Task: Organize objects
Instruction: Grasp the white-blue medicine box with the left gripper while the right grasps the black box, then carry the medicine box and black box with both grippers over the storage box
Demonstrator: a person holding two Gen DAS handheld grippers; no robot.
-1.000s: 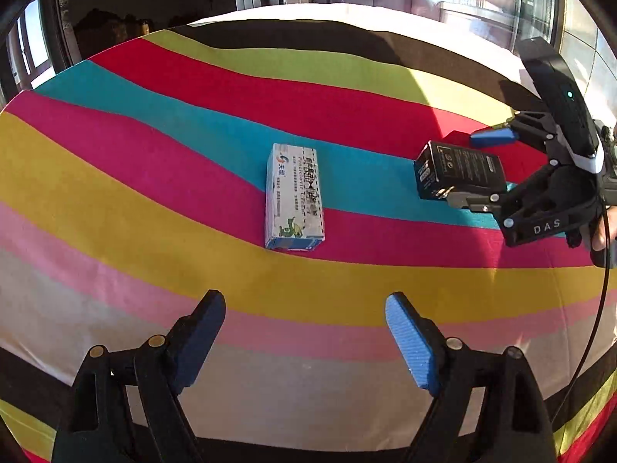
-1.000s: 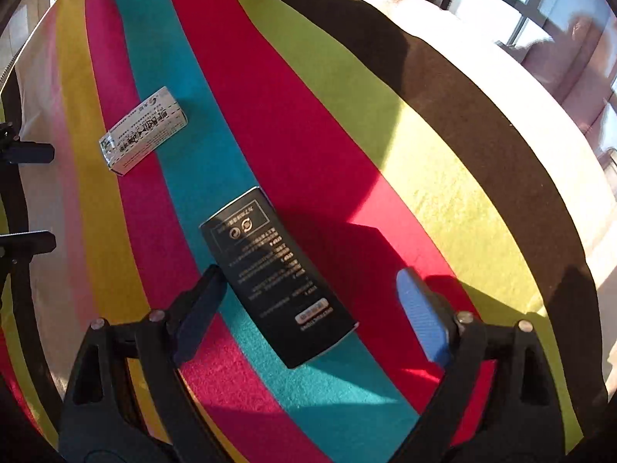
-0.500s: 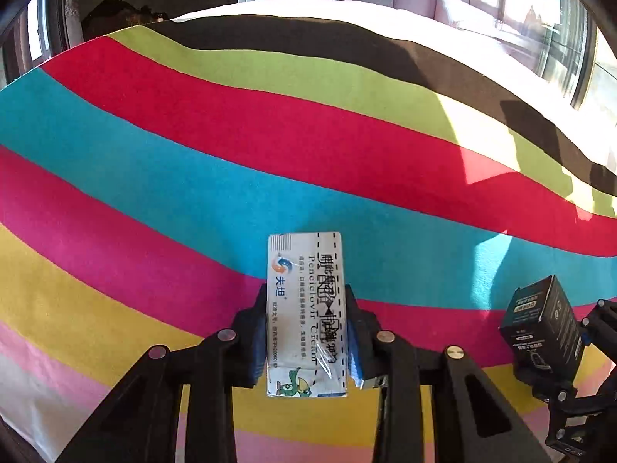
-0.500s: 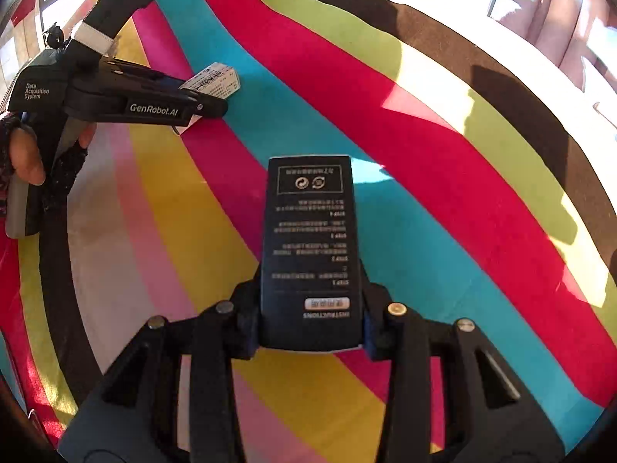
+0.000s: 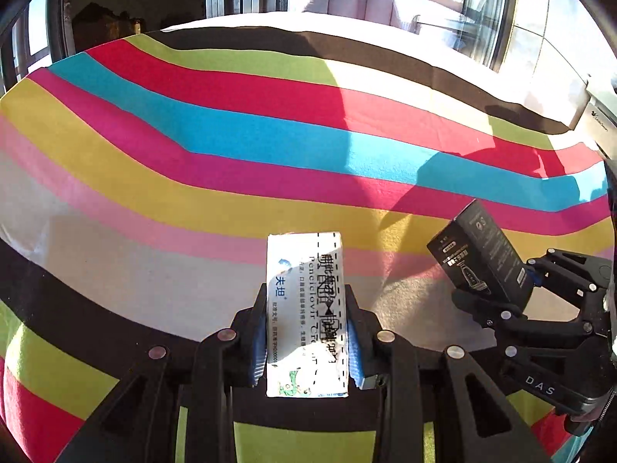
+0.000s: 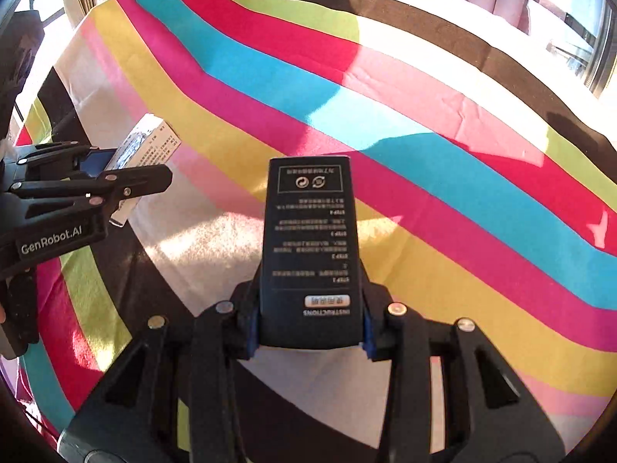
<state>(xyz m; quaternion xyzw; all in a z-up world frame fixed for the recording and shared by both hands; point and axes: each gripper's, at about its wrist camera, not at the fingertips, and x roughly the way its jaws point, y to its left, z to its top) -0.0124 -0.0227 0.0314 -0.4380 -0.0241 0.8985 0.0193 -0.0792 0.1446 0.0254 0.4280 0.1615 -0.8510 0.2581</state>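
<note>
White carton (image 5: 306,324) clamped in left gripper (image 5: 306,341), blue fingers (image 5: 259,347) pinching long sides near its rear half; carried above striped surface (image 5: 231,146). Black box (image 6: 310,254) clamped likewise in right gripper (image 6: 308,332).

Risk: long front overhang, either box could pivot or slip if swung fast. Grippers near each other, black box at 3 o'clock of carton; collision possible.

Around: windows (image 5: 482,11) at 12 o'clock. Cloth ahead bare, nothing blocking set-down.
</note>
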